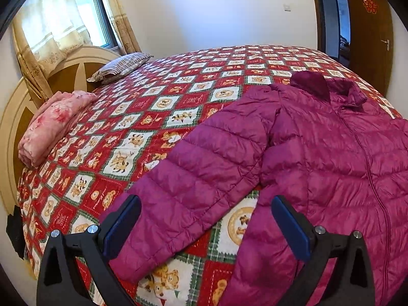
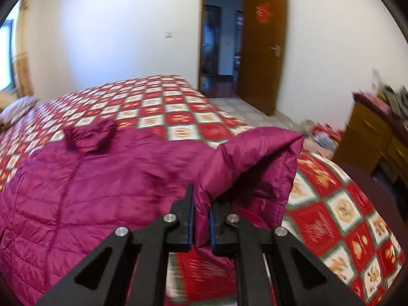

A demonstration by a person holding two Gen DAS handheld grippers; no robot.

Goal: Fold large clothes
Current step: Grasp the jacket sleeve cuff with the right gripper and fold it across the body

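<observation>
Bedroom with white walls, open brown door [image 2: 262, 48] at the back, big bed under a red-and-white checked quilt [image 1: 158, 117] with little bear squares. Magenta puffer jacket [image 1: 331, 153] spread front-up on that quilt, zipper closed, collar [image 1: 329, 86] pointing toward the far edge. Everything else placed off the jacket: folded pink blanket [image 1: 53, 127] well off to its left by the headboard, striped pillow [image 1: 119, 66] beyond that, wooden dresser [image 2: 369, 137] off to the right past the bed edge.

Right gripper [image 2: 201, 227] clenched on the jacket's right sleeve [image 2: 255, 158], fabric pinched between the blue pads and the sleeve lifted clear of the quilt, draping in a loose arch. Bit of blur in that view, so clearly mid-swing.

Left gripper [image 1: 206, 219] released, jaws spread wide, hovering just above the other sleeve [image 1: 193, 168], which lies flat, angled out from the body. Nothing between the pads yet.

Looks like the sleeve-in fold, early days. Tips for doing it well, just my take:

- Carry the lifted sleeve across the chest toward the zipper [image 1: 367, 158], not straight up, so the shoulder seam becomes the crease.
- Keep it low. Puffy nylon is slippery and springs back, so lay it down flat before letting go.
- Watch for the body sliding on the quilt when pulled; could drag the whole jacket off-centre.
- Left side: bite near the cuff, not mid-sleeve, then mirror the fold.
</observation>
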